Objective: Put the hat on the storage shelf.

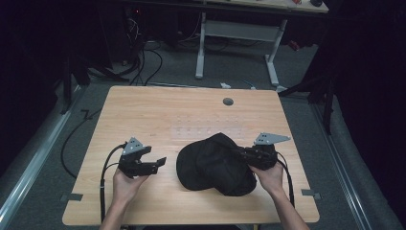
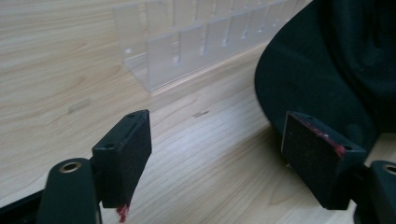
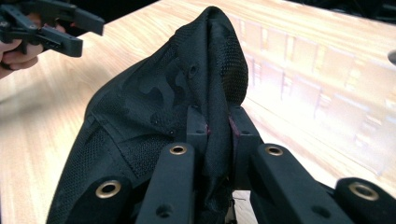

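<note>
On the wooden table (image 1: 143, 110), your right gripper (image 1: 242, 154) pinches a fold of the black cap (image 1: 210, 165), which rests right of centre. Your left gripper (image 1: 155, 163) hovers just beside its brim, jaws apart, near a clear plastic rack (image 2: 196, 42).

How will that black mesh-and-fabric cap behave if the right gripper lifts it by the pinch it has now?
Probably floppy: the black mesh-and-fabric cap bunches into a thin fold between the right gripper jaws, so the crown should sag. The brim looks smoother and flatter, likely stiffer, and may hang down. It seems light; the woven texture suggests it won't slip easily.
</note>
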Available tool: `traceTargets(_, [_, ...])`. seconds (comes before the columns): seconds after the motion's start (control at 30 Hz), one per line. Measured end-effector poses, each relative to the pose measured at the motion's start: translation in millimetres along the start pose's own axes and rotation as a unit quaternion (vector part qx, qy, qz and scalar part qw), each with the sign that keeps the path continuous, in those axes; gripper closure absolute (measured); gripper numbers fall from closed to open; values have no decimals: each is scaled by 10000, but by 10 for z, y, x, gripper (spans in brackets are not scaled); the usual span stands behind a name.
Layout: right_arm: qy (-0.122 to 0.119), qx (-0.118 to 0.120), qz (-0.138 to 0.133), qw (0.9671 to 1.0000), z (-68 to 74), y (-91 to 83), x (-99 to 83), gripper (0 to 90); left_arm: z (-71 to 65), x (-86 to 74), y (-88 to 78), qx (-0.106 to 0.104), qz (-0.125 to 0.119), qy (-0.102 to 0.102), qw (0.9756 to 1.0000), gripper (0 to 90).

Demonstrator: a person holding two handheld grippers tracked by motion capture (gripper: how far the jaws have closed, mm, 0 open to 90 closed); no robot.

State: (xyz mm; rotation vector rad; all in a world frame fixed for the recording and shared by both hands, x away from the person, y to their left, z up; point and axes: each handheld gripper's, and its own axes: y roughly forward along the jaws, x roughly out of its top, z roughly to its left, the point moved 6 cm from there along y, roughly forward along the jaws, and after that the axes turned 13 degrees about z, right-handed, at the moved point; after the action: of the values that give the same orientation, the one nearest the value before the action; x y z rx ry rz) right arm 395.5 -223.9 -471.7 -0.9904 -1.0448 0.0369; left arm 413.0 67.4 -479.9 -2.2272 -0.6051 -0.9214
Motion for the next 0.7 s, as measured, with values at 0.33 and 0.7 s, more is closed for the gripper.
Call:
traceTargets(0.33, [-452, 128, -15, 9989, 119, -20, 193, 819, -417, 139, 62, -336, 255, 479, 9980, 214])
traceTargets(0.7, [-773, 396, -66, 9962, 193, -26, 374, 819, -823, 296, 240, -578, 528, 977, 9921, 215])
